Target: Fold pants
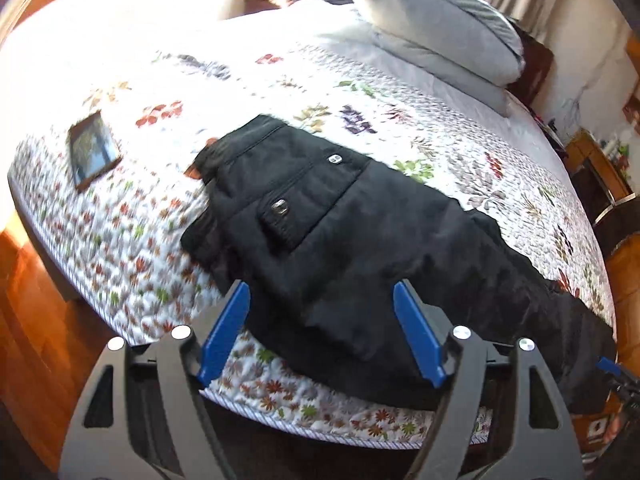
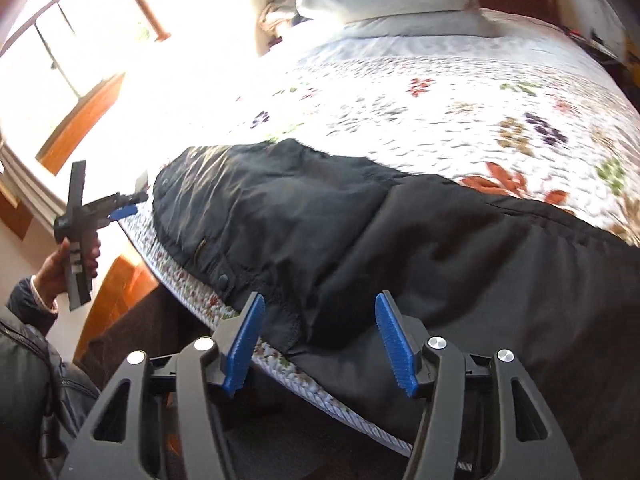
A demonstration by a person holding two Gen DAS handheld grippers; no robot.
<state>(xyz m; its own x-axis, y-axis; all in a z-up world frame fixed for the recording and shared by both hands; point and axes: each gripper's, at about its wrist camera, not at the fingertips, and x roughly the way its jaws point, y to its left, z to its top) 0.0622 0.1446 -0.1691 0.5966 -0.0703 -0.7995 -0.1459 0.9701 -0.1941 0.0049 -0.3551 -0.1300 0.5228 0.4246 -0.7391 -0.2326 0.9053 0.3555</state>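
Note:
Black pants [image 1: 340, 248] lie flat along the near edge of a floral quilt [image 1: 380, 88], waist to the left, legs running right. Their back pockets with metal snaps face up. My left gripper [image 1: 320, 300] is open and empty, hovering just above the pants near the seat. My right gripper [image 2: 320, 312] is open and empty above the pants [image 2: 340, 232] near the bed edge. The left gripper [image 2: 124, 206] also shows in the right wrist view, held in a hand off the bed's left end. The tip of the right gripper [image 1: 610, 366] shows at the right in the left wrist view.
A dark tablet or framed picture [image 1: 94, 152] lies on the quilt at the left. Grey pillows [image 1: 440, 28] are stacked at the head of the bed. Wooden floor [image 1: 24, 300] lies to the left, furniture [image 1: 596, 176] to the right, and a bright window [image 2: 80, 32] behind.

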